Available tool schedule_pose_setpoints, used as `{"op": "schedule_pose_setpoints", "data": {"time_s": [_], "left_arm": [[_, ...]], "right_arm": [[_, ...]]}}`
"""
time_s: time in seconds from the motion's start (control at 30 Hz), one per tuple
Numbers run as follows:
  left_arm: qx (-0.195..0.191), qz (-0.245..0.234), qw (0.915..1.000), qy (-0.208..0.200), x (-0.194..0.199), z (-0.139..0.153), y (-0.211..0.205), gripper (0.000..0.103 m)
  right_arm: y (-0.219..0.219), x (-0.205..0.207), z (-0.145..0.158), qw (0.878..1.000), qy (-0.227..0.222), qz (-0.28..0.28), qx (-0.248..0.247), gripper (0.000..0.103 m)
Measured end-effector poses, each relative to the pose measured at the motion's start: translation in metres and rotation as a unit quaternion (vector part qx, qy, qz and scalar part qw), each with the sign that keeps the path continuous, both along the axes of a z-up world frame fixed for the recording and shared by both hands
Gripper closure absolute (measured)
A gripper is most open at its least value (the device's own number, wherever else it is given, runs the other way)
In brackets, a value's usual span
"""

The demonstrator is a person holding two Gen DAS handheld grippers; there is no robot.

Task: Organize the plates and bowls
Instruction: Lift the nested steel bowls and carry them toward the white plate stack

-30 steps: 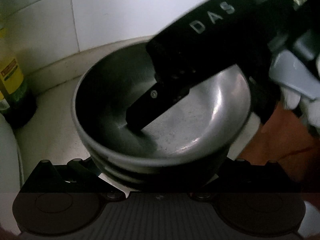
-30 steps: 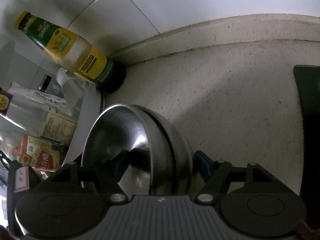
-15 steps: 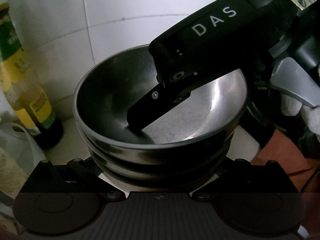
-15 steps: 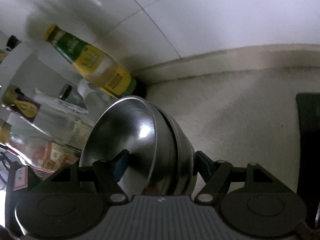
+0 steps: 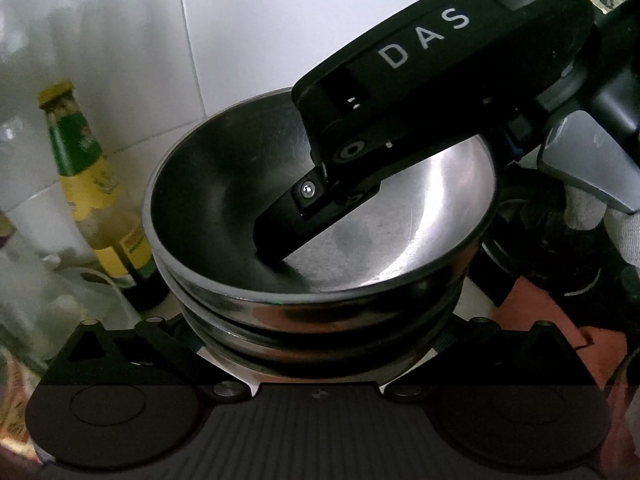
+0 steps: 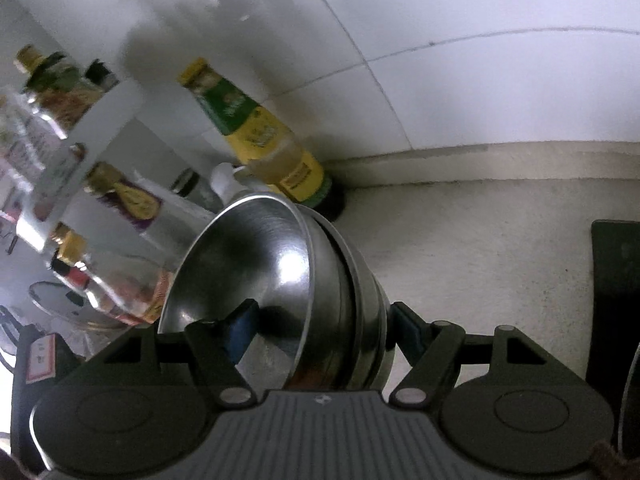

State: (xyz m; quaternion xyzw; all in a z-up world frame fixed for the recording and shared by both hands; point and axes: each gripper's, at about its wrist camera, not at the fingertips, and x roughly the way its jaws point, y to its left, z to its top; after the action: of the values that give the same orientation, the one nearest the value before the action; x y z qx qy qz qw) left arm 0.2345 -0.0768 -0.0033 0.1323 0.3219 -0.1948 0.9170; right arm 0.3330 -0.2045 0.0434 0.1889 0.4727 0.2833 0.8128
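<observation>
A stack of nested steel bowls [image 5: 400,216] fills the middle of the left wrist view, held up in the air. My right gripper [image 6: 320,328] is shut on the stack of steel bowls [image 6: 280,264]: one finger [image 6: 240,324] is inside the top bowl, the other [image 6: 404,328] outside against the lower bowls. That finger also shows inside the bowl in the left wrist view [image 5: 288,224]. My left gripper [image 5: 316,344] sits right below the stack, its fingers spread at either side of the bowls' base; whether they press on it is hidden.
A yellow-green bottle [image 6: 260,136] stands in the tiled corner, also in the left wrist view [image 5: 88,184]. Several more bottles and jars [image 6: 120,200] crowd the left. The pale counter [image 6: 480,248] lies below, with a dark object [image 6: 616,288] at its right edge.
The bowl stack has been lifted off the counter with both grippers, rising against the tiled wall. More of the bottles on the left have come into view.
</observation>
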Motion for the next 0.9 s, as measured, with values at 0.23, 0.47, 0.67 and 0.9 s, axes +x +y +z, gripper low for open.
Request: {"op": "schedule_pose_setpoints", "data": {"time_s": [0.23, 0.47, 0.67, 0.9], "left_arm": [[0.001, 0.023, 0.9997, -0.008, -0.03, 0.005, -0.011, 0.0], [0.007, 0.047, 0.9988, -0.01, -0.065, 0.009, -0.019, 0.0], [0.008, 0.068, 0.9976, -0.011, -0.093, 0.019, -0.021, 0.0], [0.007, 0.087, 0.9961, -0.013, -0.118, 0.021, -0.023, 0.0]], "right_arm": [[0.003, -0.024, 0.019, 1.0, -0.018, 0.02, 0.003, 0.036], [0.001, -0.05, 0.026, 0.999, -0.025, 0.042, 0.005, 0.036], [0.001, -0.072, 0.028, 0.998, -0.025, 0.062, 0.009, 0.036], [0.001, -0.096, 0.031, 0.996, -0.029, 0.084, 0.008, 0.036]]}}
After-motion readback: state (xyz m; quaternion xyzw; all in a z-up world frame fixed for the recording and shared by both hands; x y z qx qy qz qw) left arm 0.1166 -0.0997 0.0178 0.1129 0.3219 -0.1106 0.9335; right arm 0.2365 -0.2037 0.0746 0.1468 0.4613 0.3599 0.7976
